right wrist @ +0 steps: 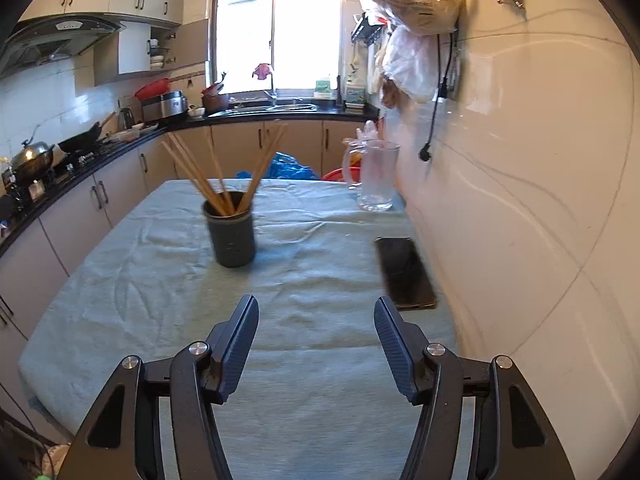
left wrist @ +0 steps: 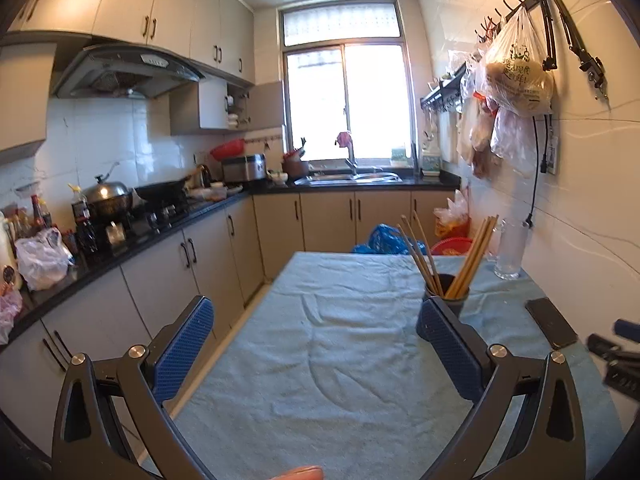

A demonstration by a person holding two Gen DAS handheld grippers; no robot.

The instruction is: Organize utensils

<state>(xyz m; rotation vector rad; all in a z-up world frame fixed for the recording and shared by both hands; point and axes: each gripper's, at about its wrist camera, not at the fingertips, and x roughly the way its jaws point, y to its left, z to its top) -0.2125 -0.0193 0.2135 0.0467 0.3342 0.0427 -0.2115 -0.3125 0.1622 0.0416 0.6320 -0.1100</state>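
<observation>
1. A dark holder is standing upright on the blue-green cloth covering the table, with the chopsticks sitting inside it and fanning up and outward in two bunches.
2. No loose utensil is showing on the cloth in either view, so, as a judgement, the sorting is looking finished or close to it.
3. The right gripper is hovering over the near part of the cloth with its fingers spread and nothing between them.
4. From the right gripper, the holder is lying at about eleven o'clock, well apart from the fingertips, and the chopsticks' long axes are running near upright, leaning to ten and one o'clock.
5. The left gripper is hanging with its fingers spread wide and empty; the holder is peeking just behind its right-hand finger, at about one o'clock.
6. Which hand is nearer I cannot tell for sure; the holder is looming larger in the right wrist view.
7. A phone is lying flat at two o'clock of the right gripper, and a glass pitcher is standing beyond it by the wall; any reach toward the holder is best staying clear of both.
</observation>
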